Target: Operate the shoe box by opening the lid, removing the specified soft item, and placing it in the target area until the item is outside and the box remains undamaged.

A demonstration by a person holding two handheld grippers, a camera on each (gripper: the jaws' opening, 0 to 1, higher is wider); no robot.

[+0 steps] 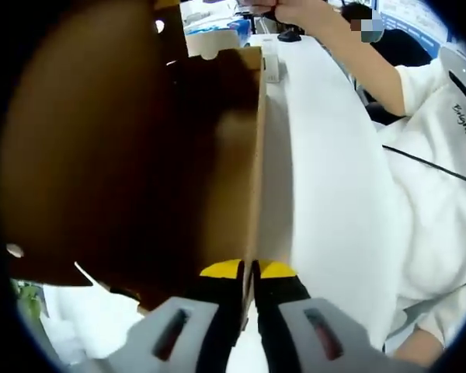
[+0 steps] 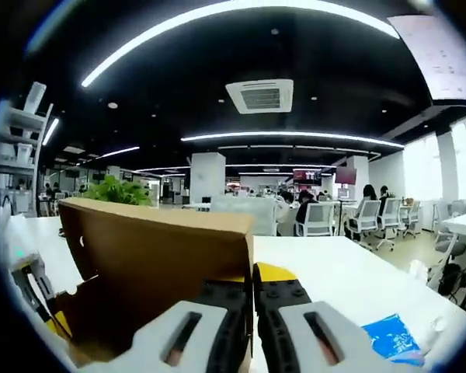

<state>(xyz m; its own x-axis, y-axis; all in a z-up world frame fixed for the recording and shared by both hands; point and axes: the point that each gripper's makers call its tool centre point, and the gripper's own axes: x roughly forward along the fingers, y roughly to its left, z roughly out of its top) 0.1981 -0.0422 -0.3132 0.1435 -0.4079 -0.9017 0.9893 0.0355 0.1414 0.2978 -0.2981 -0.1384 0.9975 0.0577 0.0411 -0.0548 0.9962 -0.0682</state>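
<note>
Box lid (image 1: 124, 155) left; table (image 1: 326, 194) right; person (image 1: 443, 155) behind table.

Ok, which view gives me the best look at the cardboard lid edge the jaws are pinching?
The left gripper view: the left gripper is shut on the lid, whose thin edge runs straight up the frame. The right gripper view shows the right gripper shut on it too, showing its brown face more than its edge.

A brown cardboard shoe box lid (image 1: 140, 155) is seen raised and tilted, its thin edge pinched between the nearly closed jaws of the left claw (image 1: 248, 272) and likewise of the right claw (image 2: 252, 284).
</note>
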